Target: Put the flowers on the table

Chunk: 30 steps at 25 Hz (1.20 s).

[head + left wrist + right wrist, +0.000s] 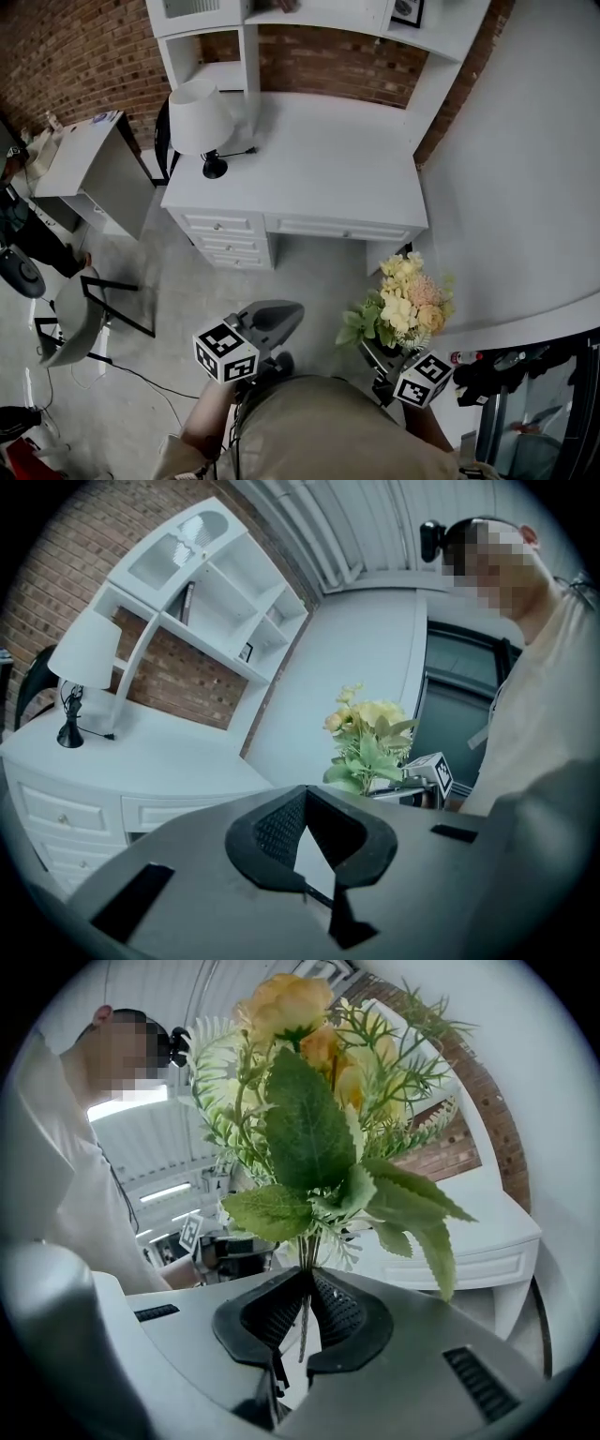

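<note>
A bunch of yellow and peach flowers [408,300] with green leaves stands up out of my right gripper [392,361], low at the right of the head view. In the right gripper view the jaws of the right gripper [307,1274] are shut on the thin stems, and the flowers [309,1129] fill the view above them. The white table [328,159] lies ahead, beyond both grippers. My left gripper [279,312] is held to the left of the flowers; in its own view the left gripper [303,791] is shut, tips touching, with nothing between them. That view shows the flowers [368,738] off to its right.
A white-shaded lamp [199,117] with a black base stands on the table's left end. White shelves [202,42] rise behind it against a brick wall. A grey chair [80,319] and a low white cabinet [89,155] stand at the left. A white curved wall [525,187] is at the right.
</note>
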Each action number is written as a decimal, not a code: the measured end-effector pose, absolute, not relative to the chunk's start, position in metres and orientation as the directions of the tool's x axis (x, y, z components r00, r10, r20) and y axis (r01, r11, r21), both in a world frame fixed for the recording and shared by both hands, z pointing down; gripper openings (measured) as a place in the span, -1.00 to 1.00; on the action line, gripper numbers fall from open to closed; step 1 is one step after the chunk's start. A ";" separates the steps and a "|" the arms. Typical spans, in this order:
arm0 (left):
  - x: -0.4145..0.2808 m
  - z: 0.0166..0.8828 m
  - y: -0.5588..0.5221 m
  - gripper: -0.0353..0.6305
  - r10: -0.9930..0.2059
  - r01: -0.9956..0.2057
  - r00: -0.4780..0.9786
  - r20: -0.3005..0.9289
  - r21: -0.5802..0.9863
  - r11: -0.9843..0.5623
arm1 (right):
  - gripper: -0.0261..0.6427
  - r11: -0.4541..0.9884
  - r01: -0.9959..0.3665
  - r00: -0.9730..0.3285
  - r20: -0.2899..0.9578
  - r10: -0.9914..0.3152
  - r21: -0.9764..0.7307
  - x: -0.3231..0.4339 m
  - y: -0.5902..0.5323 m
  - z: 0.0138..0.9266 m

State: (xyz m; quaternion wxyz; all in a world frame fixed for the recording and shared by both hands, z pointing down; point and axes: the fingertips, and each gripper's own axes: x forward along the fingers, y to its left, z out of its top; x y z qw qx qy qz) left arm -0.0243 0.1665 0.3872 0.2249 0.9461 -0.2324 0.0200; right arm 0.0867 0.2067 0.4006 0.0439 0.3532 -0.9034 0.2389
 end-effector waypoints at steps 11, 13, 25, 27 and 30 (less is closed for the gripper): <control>-0.095 0.391 0.142 -0.87 -0.508 -0.516 0.851 0.134 0.398 -0.759 | -0.80 0.682 -0.637 -0.770 0.246 -0.589 -0.360 0.031 0.164 0.394; -0.107 0.393 0.140 -0.87 -0.528 -0.533 0.838 0.136 0.408 -0.741 | -0.80 0.687 -0.633 -0.773 0.259 -0.579 -0.356 0.022 0.162 0.396; -0.128 0.397 0.120 -0.87 -0.596 -0.593 0.791 0.142 0.422 -0.686 | -0.80 0.763 -0.550 -0.834 0.285 -0.473 -0.341 -0.002 0.141 0.403; -0.128 0.397 0.111 -0.87 -0.622 -0.620 0.769 0.149 0.409 -0.669 | -0.80 0.779 -0.533 -0.842 0.293 -0.453 -0.329 -0.003 0.135 0.405; -0.126 0.398 0.103 -0.87 -0.637 -0.636 0.755 0.156 0.412 -0.652 | -0.80 0.785 -0.522 -0.848 0.306 -0.434 -0.334 -0.002 0.127 0.408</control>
